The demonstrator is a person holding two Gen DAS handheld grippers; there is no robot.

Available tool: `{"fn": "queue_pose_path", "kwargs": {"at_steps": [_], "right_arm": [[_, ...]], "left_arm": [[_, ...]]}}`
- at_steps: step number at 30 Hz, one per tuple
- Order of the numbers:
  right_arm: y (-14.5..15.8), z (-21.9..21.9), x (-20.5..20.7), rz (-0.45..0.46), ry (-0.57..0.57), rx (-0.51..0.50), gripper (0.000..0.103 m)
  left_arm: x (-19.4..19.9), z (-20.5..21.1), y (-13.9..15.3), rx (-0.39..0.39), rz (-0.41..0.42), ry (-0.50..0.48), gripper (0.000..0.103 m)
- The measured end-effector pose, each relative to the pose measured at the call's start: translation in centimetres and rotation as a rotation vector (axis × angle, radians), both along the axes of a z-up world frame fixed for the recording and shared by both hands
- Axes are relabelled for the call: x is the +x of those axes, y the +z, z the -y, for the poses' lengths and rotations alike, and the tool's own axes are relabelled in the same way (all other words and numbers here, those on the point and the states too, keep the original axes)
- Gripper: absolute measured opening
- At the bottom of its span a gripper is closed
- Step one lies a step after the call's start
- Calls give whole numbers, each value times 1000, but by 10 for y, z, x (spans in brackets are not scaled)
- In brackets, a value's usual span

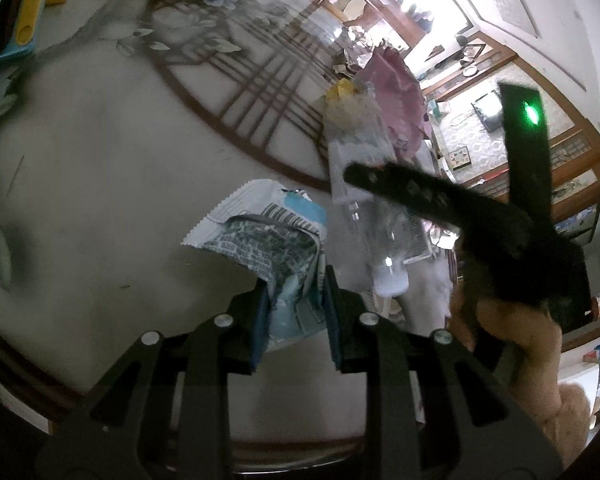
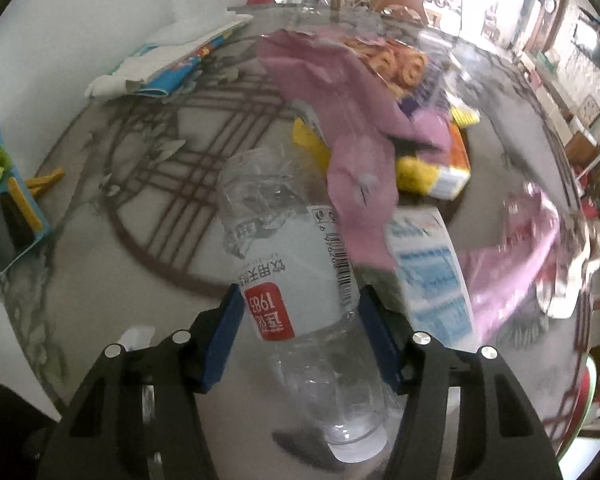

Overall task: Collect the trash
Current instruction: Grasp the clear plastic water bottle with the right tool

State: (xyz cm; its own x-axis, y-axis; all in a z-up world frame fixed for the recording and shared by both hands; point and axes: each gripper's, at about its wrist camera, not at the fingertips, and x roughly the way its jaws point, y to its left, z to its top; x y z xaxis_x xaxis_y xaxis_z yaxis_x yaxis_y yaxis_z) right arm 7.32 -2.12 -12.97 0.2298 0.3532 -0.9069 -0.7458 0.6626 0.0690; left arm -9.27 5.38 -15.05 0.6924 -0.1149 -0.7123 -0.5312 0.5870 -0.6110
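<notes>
- The left gripper (image 1: 294,312) has its jaws clamped on a crumpled snack wrapper (image 1: 272,240), white with blue and grey print; the wrapper stands up between the blue pads and its zigzag edge points away from the camera.
- The right gripper (image 2: 300,336) has its two blue pads on both sides of a clear plastic bottle (image 2: 300,280), at the level of the white label with a red patch. The pads lie against the bottle's sides, so the jaws are closed on it.
- The bottle lies with its cap end toward the right wrist camera and its crushed base away from it.
- In the left wrist view the same bottle (image 1: 364,216) is just right of the wrapper, with the black right gripper (image 1: 500,216) and the person's hand (image 1: 512,332) above it.
- A pink plastic bag (image 2: 356,148) lies over the far part of the bottle.
- Beside it there are yellow and orange snack packets (image 2: 428,172) and a blue and white packet (image 2: 432,276).
- All this trash rests on a round table (image 2: 148,264) with a pale top and a brown line pattern.
- At the far edge of the table lies a booklet (image 2: 172,68).
</notes>
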Motion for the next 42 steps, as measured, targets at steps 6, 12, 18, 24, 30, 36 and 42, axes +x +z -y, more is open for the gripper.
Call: {"fn": "queue_pose_path", "kwargs": {"at_steps": [6, 12, 18, 24, 30, 36, 42], "right_arm": [[2, 43, -19, -92, -44, 31, 58], [4, 73, -36, -104, -84, 41, 58], [4, 90, -39, -139, -114, 93, 60], [6, 97, -35, -154, -130, 123, 60], [1, 98, -36, -158, -126, 119, 61], [1, 96, -41, -149, -104, 132, 57], [15, 107, -44, -152, -120, 201, 56]], "left_arm": [[0, -1, -1, -1, -4, 8, 24], [-3, -3, -2, 1, -11, 25, 24], [-4, -5, -1, 14, -19, 42, 28], [-3, -7, 1, 48, -27, 59, 42], [-4, -9, -4, 42, -40, 69, 44], [-4, -8, -7, 17, -32, 60, 31], [-4, -4, 5, 70, 2, 49, 27]]}}
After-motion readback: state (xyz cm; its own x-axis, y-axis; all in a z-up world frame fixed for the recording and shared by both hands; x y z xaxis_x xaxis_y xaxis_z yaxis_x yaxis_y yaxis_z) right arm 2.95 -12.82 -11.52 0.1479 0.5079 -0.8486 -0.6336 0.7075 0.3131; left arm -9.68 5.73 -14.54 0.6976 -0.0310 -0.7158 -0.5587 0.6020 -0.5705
